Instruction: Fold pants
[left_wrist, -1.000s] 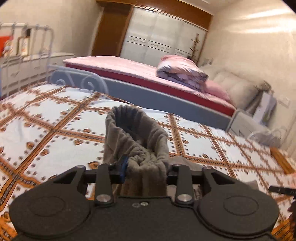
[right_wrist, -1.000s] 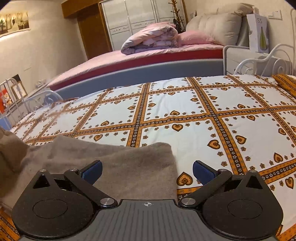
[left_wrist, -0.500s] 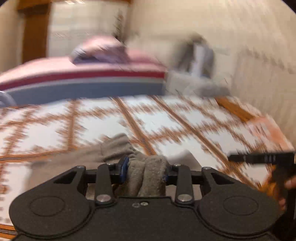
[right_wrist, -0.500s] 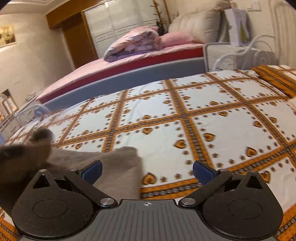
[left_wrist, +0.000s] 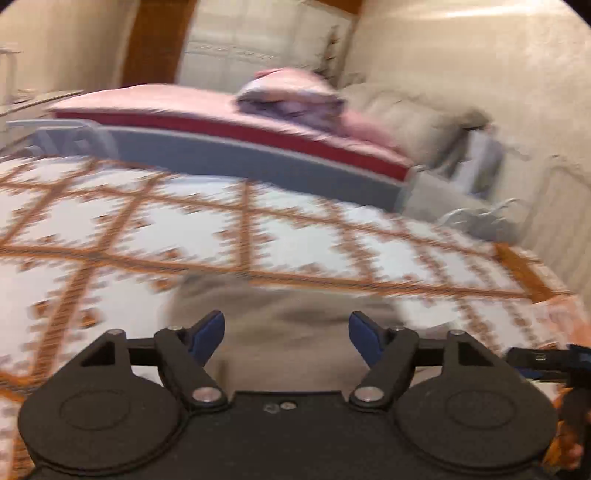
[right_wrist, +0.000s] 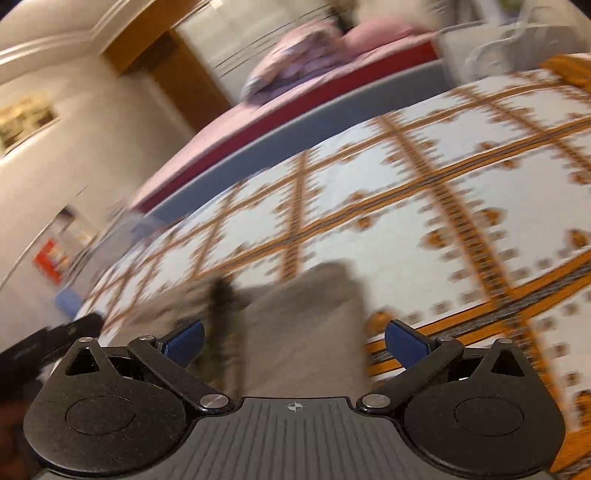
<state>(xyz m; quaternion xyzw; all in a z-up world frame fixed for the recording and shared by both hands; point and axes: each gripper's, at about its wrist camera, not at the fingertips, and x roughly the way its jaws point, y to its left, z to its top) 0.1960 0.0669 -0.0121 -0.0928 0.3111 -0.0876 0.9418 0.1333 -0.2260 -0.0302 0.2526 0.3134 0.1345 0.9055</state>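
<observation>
Bedspread (left_wrist: 295, 240) under pants (left_wrist: 288, 332) — both tongs spread, empty.

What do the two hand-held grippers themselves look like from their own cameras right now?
Both look alike: the left hand-held gripper and right hand-held gripper have black bodies with two round housings, black link arms on silver pivot screws, and blue finger pads. The right one's centre plate is ribbed grey with a small crosshair mark. No cables or sleeves are visible.

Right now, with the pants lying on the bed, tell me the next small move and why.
Probably lower the left gripper onto the pants and smooth them. Both sets of jaws stand open and empty, the right gripper too, and the grey fabric lies folded on the bedspread.
</observation>
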